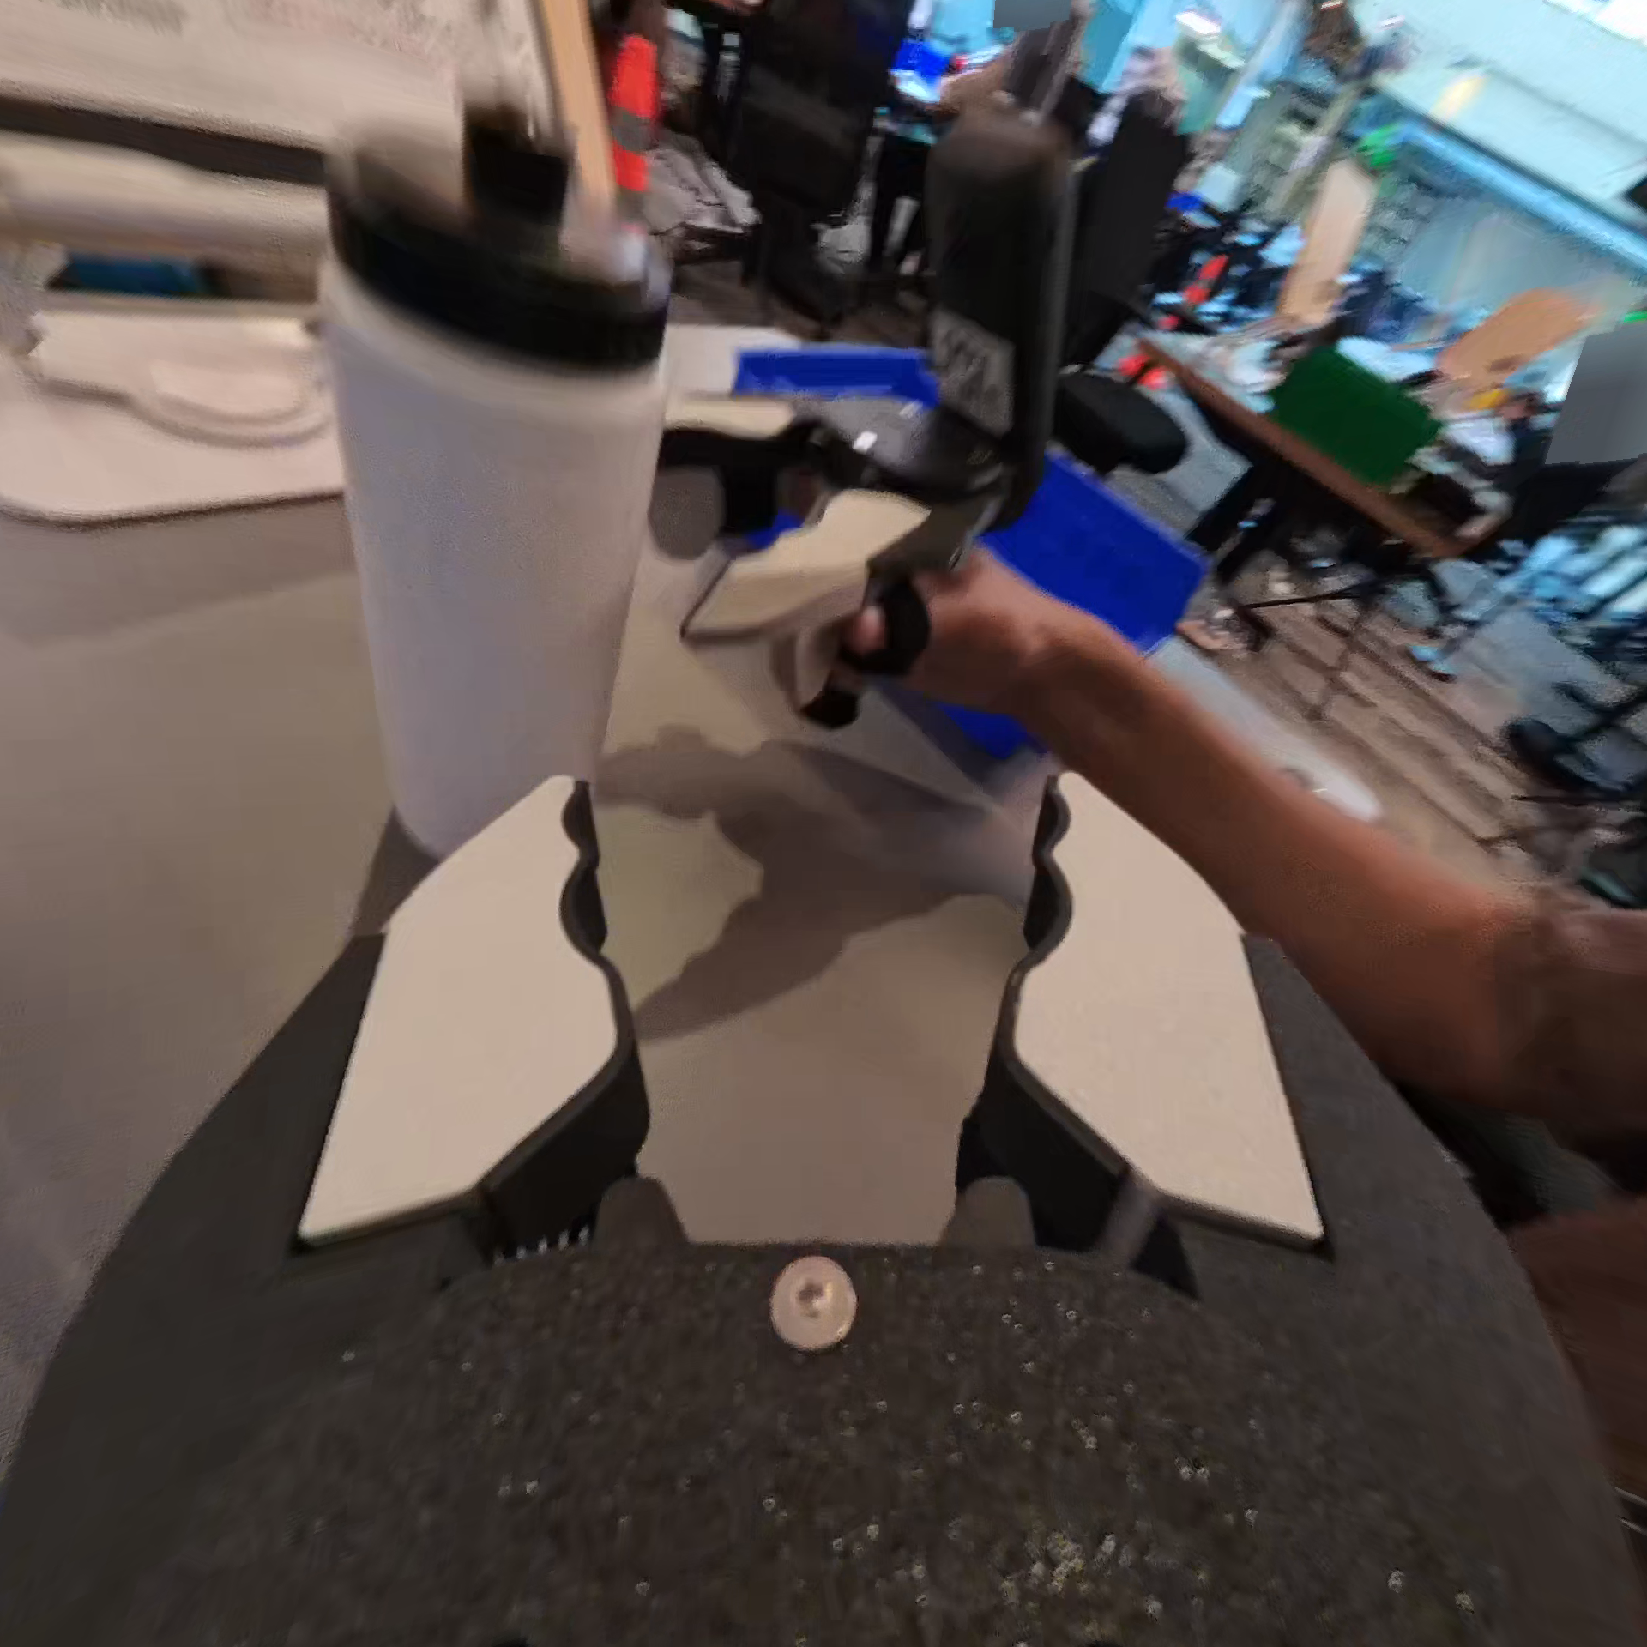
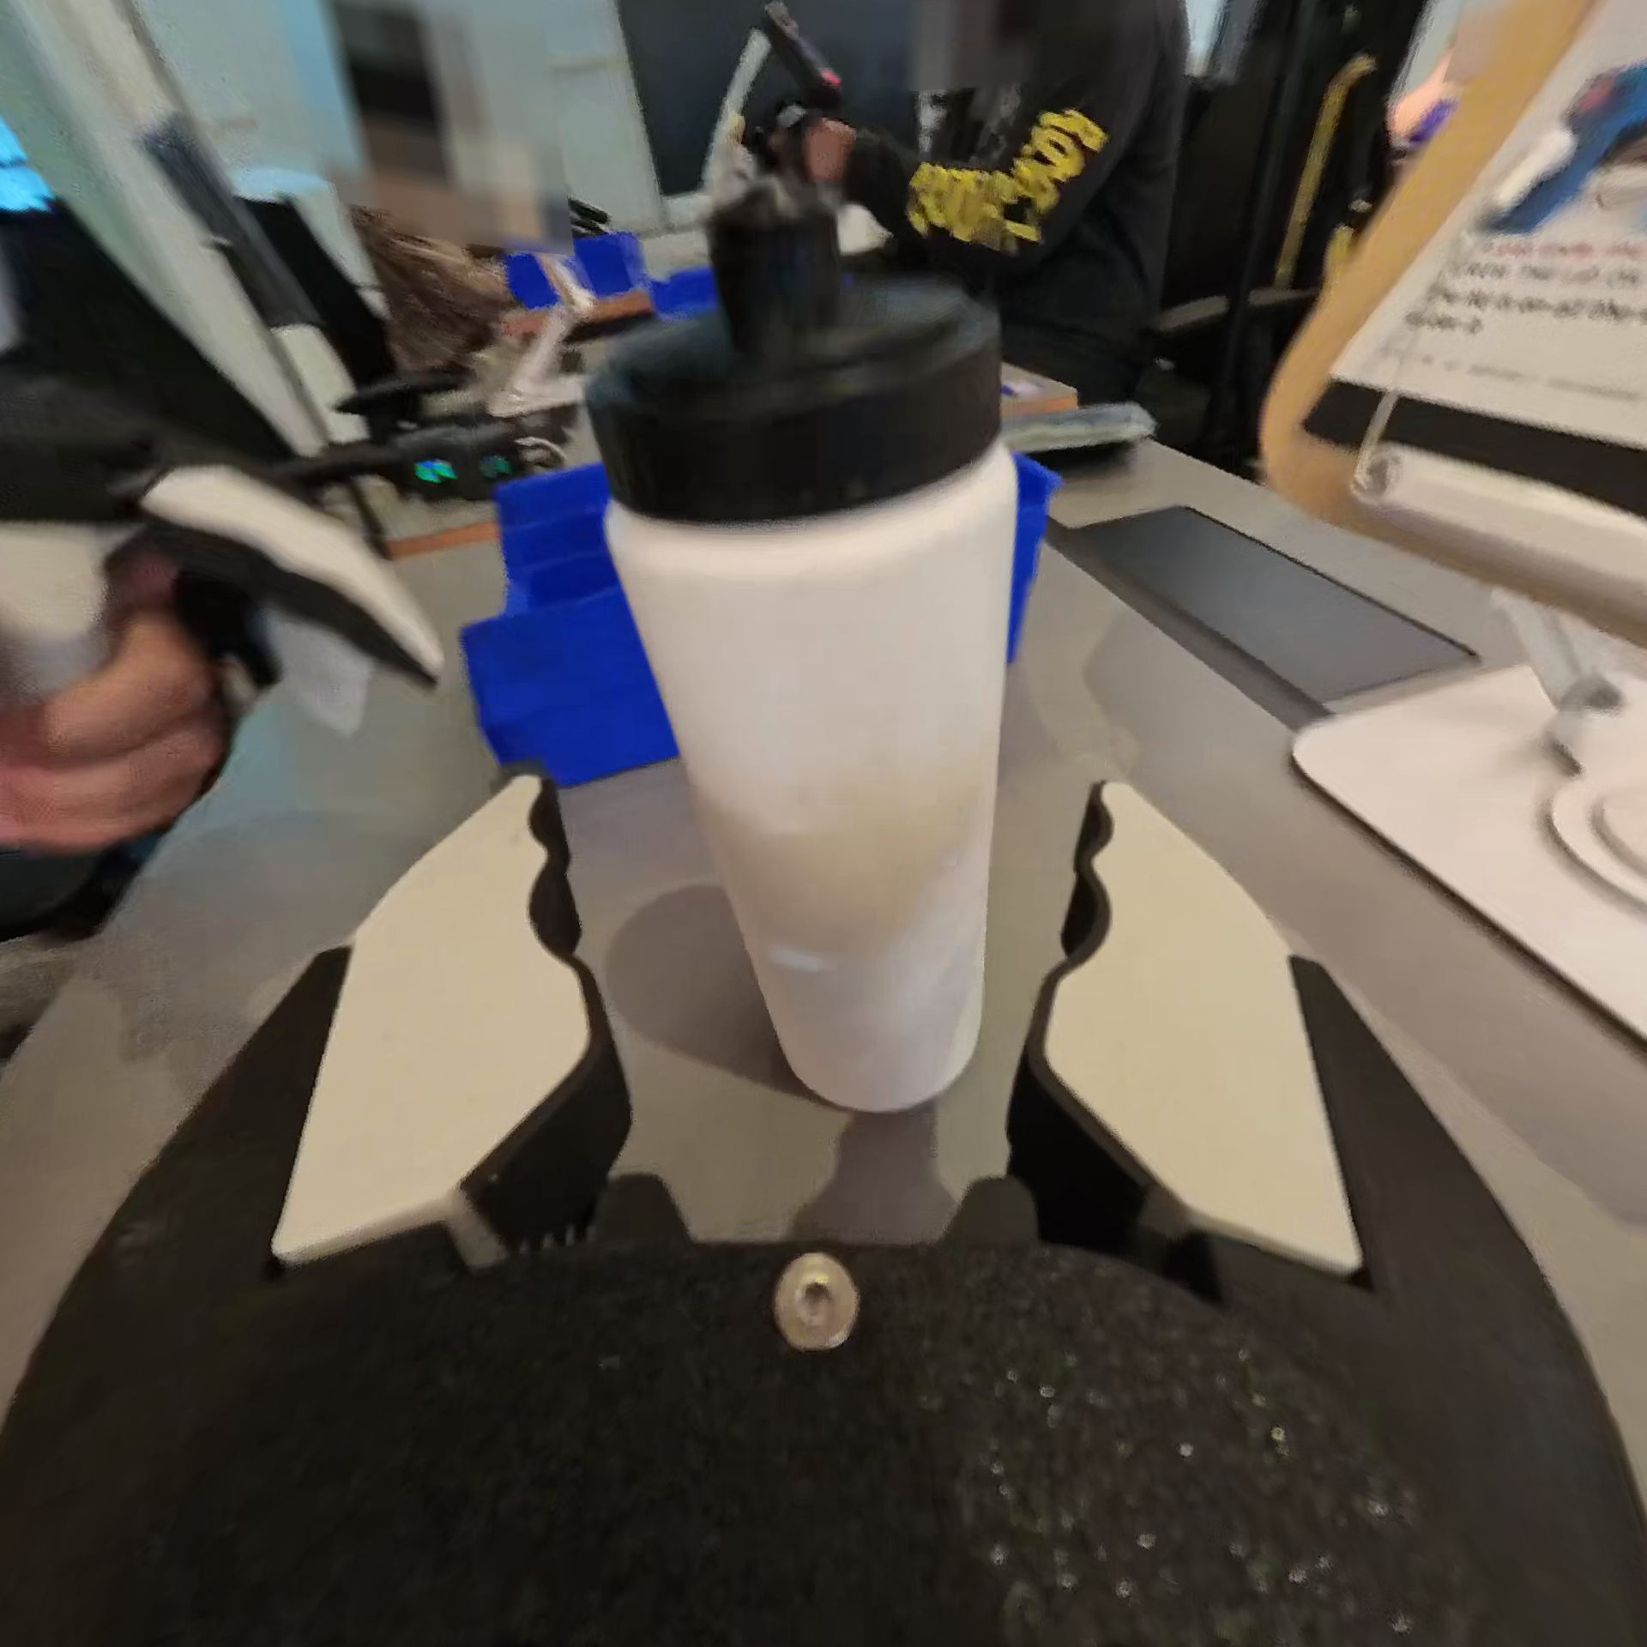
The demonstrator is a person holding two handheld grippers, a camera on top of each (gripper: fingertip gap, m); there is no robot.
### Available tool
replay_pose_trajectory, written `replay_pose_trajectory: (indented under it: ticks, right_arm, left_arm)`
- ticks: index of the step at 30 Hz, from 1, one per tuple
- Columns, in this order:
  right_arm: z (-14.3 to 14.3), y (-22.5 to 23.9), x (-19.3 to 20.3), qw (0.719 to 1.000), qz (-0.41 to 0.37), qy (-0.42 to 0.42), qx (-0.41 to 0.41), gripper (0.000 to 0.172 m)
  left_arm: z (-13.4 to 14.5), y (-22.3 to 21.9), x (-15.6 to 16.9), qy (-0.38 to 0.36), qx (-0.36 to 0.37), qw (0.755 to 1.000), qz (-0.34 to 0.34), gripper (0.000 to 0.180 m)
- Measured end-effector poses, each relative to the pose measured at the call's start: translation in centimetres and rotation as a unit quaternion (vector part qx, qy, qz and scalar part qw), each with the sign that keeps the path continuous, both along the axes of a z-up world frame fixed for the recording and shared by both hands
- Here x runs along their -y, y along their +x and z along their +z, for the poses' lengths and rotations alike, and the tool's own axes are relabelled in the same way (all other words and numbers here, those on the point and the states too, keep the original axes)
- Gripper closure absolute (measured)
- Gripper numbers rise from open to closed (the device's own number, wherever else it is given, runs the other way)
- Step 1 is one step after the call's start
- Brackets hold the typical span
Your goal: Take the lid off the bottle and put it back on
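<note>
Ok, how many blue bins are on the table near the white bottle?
1 that I can make out: a blue bin on the grey table right behind the white bottle, partly hidden by it. More blue bins sit on a farther desk; others may be hidden.

Left gripper (image 1: 815, 802): jaws spread, nothing held between them | white bottle (image 1: 499, 570): seen upright on grey table (image 1: 178, 802) at 11 o'clock, beyond left fingertip | black lid (image 1: 499, 285): seated on bottle | right gripper (image 1: 713, 526): held by hand (image 1: 971, 633) at 1 o'clock, jaws spread | blue bin (image 1: 1096, 535): behind it.
</note>
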State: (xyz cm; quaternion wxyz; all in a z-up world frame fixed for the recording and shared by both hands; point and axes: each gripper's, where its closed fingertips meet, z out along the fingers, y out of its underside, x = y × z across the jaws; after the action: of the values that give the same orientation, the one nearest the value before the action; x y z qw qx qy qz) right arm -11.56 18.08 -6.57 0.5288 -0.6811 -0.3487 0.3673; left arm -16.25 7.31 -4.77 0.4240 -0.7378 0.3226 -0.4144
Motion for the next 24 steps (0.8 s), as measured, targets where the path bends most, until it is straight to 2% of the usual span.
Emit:
replay_pose_trajectory:
  ticks: [3, 7, 9, 12, 17, 20, 22, 24]
  right_arm:
    - [-2.8, 0.4, -0.2, 0.995, -0.088, 0.002, 0.038, 0.063]
    - [-4.8, 0.0, -0.1, 0.983, -0.169, 0.013, 0.064, 0.063]
    - [-4.8, -0.4, -0.1, 0.98, -0.191, 0.012, 0.057, 0.063]
    - [-4.4, -0.7, -0.3, 0.974, -0.219, 0.016, 0.049, 0.063]
    - [-2.8, -1.3, -2.1, 0.967, -0.253, 0.027, 0.021, 0.059]
    - [-1.9, -2.3, -3.8, 0.965, -0.255, 0.041, 0.035, 0.056]
    - [-1.8, -2.7, -4.3, 0.964, -0.25, 0.06, 0.066, 0.075]
    - [-1.9, -2.8, -4.4, 0.965, -0.246, 0.048, 0.075, 0.076]
  left_arm:
    - [-3.7, -0.9, 1.4, 0.045, -0.018, 0.997, 0.055, 0.088]
    - [-5.7, -1.6, 2.5, 0.046, -0.009, 0.996, 0.072, 0.087]
    - [-5.1, -2.2, 2.2, 0.046, -0.01, 0.996, 0.07, 0.083]
    - [-4.6, -3.5, 1.5, 0.059, 0.007, 0.995, 0.079, 0.088]
    - [-5.0, -3.8, 1.4, 0.009, 0.04, 0.997, 0.07, 0.091]
    - [-5.2, -3.1, 1.8, -0.013, 0.05, 0.997, 0.051, 0.091]
    - [-5.5, -2.7, 2.0, -0.016, 0.041, 0.998, 0.045, 0.092]
    - [-6.0, -2.5, 2.2, -0.016, 0.027, 0.999, 0.038, 0.092]
